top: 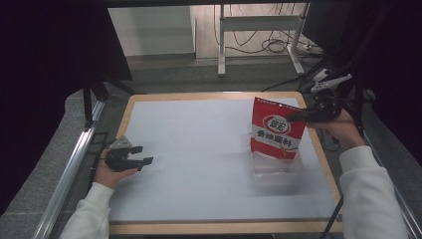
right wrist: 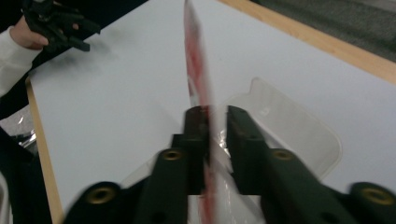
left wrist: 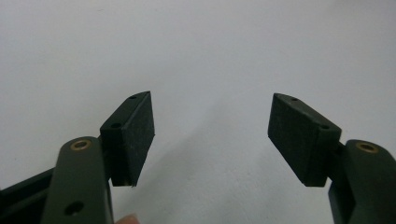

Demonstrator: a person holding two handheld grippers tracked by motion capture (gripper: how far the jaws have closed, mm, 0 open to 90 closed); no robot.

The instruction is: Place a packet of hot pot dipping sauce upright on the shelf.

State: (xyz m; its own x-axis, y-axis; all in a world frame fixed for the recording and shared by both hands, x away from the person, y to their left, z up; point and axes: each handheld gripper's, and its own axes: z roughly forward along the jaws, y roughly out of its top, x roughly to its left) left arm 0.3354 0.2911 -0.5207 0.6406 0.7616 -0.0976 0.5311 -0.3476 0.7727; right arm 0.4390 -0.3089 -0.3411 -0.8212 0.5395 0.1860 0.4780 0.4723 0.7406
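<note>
The right hand-held gripper (top: 297, 117) sits at the upper right edge of a red seasoning pouch (top: 275, 130), which stands upright with its foot in a clear plastic tray (top: 276, 172) just below the jaws; in the right gripper view the pouch (right wrist: 196, 70) runs edge-on between the two jaws, with a sliver of gap on one side, so the grip looks slackened and the pads seem no longer to pinch it. By my reading the step in hand is setting the pouch into the tray and letting go; the next move calls for widening the jaws and drawing back sideways without tipping the pouch over. The left hand-held gripper (top: 133, 155) lies well apart on the white tabletop (top: 199, 149), jaws spread and empty (left wrist: 210, 135); nothing stands between it and the tray; the tray's low rim (right wrist: 327, 140) is the only snag near the right jaws.
</note>
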